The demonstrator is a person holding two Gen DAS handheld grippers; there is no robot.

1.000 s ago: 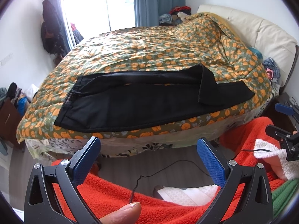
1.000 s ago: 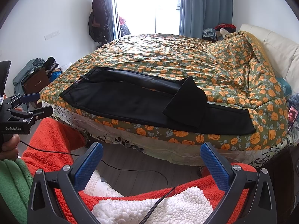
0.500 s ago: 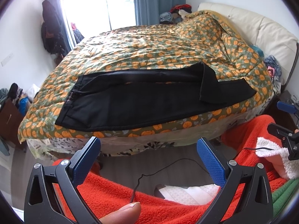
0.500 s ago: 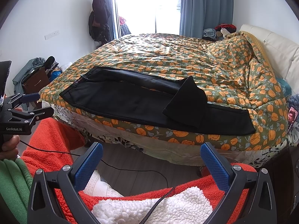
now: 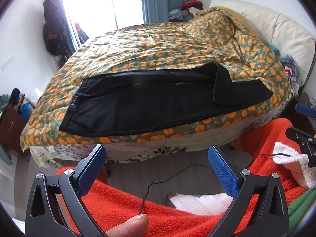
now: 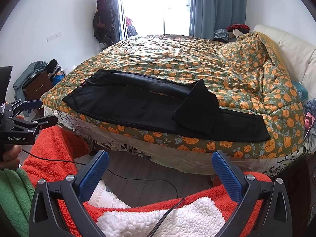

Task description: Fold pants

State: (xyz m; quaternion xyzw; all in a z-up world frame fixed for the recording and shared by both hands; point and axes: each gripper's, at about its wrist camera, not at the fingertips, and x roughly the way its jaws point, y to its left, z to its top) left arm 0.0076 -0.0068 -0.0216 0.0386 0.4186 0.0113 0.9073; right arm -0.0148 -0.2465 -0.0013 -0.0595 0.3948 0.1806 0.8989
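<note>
Just one pants (image 5: 150,106), two grippers

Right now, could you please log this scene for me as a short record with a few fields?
garment: black pants spread lengthwise along the near edge of the bed
fold state: one leg end flipped back over the pants
surface: orange-patterned quilt
left gripper: open, empty, held back from the bed
right gripper: open, empty, held back from the bed
contact with pants: none
</note>
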